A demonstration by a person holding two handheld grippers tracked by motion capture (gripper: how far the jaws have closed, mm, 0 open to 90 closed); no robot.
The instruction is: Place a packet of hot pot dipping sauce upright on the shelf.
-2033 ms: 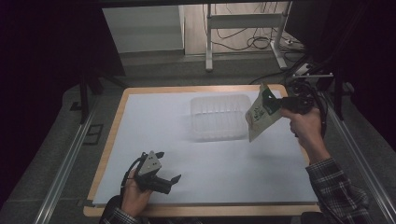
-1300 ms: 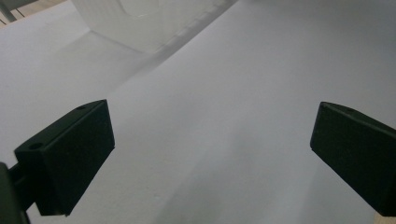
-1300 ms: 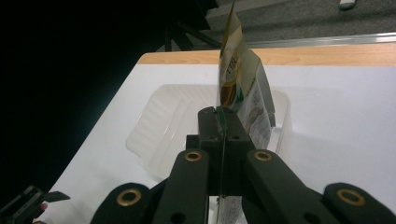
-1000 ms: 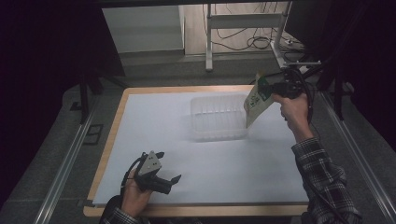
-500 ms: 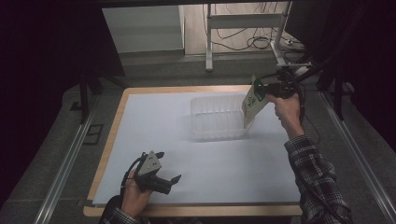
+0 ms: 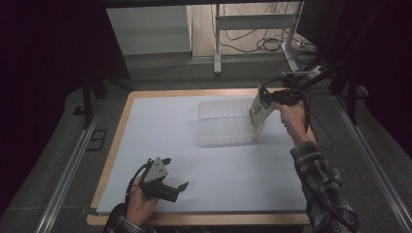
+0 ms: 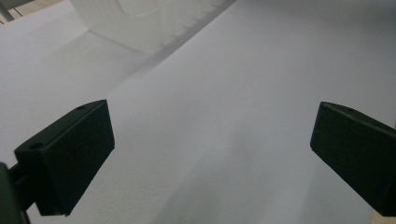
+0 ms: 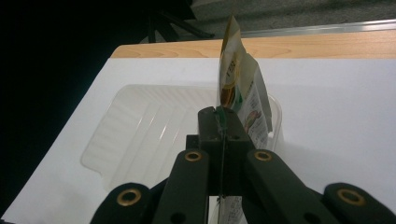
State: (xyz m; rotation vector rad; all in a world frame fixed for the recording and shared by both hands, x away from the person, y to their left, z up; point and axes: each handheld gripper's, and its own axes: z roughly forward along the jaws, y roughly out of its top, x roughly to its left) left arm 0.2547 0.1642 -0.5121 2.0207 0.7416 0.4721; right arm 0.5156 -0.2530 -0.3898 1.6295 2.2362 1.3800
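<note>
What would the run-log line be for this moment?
right claw: shut on snack pouch, held above clear plastic tray's right end | left claw: open, holding nothing, near table's front edge

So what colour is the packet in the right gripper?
The packet is pale cream with green and orange-brown print, clearest in the right gripper view.

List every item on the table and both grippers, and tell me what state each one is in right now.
Clear ribbed plastic tray: upright on the white table cover, nothing inside.
Printed green and cream pouch: held up, tilted over the tray's right end.
Right gripper: shut on the pouch.
Left gripper: open, holding nothing, low over the table.
</note>
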